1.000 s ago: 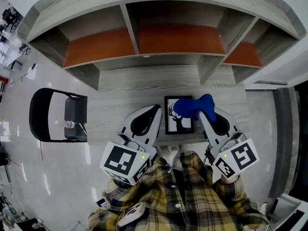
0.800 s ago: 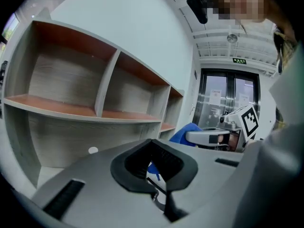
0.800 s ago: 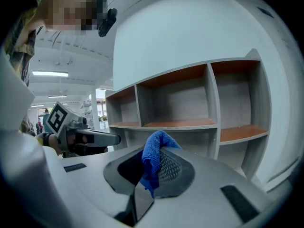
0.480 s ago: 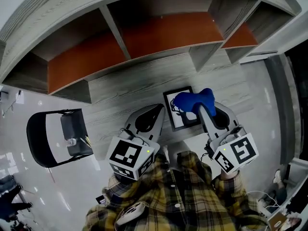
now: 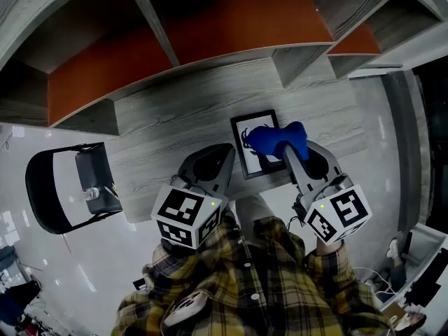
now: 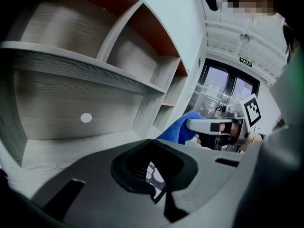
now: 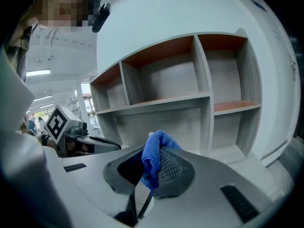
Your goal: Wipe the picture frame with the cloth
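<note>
Strokes are best kept flat and light: the blue microfibre cloth [image 5: 276, 137], clamped in the right gripper [image 5: 285, 149], is laid over the black rectangular picture frame [image 5: 250, 166]; the left gripper [image 5: 225, 152], jaws together and empty, is held beside it.

The picture frame [image 5: 248, 157] lies flat on the grey wood-grain desk [image 5: 175, 128], close to its near edge and below the shelves. It is upright-rectangular with a thin black border, and its white picture carries a dark drawing, partly covered. The cloth [image 5: 276, 138] is bright blue with a fine looped weave, bunched into a soft lump. It sits over the upper right part of the frame, where it is pinched between the jaws of the right tool [image 5: 292, 151], and loose folds spill out past the jaw tips.
</note>
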A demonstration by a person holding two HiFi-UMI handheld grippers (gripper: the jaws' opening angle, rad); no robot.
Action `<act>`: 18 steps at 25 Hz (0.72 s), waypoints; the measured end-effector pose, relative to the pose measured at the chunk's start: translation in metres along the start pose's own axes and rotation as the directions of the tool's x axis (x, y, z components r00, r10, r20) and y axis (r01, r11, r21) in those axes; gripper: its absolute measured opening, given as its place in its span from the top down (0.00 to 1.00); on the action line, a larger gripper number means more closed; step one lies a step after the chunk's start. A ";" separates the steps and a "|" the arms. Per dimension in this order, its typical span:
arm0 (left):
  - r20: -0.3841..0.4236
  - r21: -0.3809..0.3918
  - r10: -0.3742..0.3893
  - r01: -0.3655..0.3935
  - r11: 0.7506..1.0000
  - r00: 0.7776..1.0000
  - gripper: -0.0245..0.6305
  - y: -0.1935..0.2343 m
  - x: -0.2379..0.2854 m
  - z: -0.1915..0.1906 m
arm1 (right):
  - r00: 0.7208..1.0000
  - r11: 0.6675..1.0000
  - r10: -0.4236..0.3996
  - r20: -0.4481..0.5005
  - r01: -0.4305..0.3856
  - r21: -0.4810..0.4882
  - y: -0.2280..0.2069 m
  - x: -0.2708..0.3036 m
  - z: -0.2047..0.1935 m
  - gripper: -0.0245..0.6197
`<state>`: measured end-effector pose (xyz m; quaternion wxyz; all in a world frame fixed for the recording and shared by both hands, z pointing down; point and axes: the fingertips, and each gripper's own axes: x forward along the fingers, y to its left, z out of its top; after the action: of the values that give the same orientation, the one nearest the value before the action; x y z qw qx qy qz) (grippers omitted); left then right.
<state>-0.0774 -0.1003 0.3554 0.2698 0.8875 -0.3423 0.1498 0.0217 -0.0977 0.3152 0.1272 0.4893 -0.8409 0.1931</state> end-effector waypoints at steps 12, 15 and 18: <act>-0.220 -0.145 0.005 -0.038 0.989 0.976 0.96 -0.002 0.032 -0.106 | 0.994 0.995 0.102 -0.047 -0.101 0.021 -0.007 0.042 -0.033 0.90; -0.282 -0.194 -0.024 -0.033 0.980 0.959 0.96 -0.005 0.041 -0.138 | 0.992 0.993 0.118 -0.052 -0.116 0.036 -0.006 0.049 -0.041 0.90; -0.337 -0.260 -0.072 -0.019 0.965 0.939 0.96 -0.010 0.053 -0.168 | 0.989 0.991 0.132 -0.063 -0.129 0.048 -0.008 0.056 -0.049 0.90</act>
<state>-0.0461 -0.0245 0.5121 0.4411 0.8093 -0.2945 0.2527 0.0021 -0.1224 0.3836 0.1310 0.4295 -0.8620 0.2354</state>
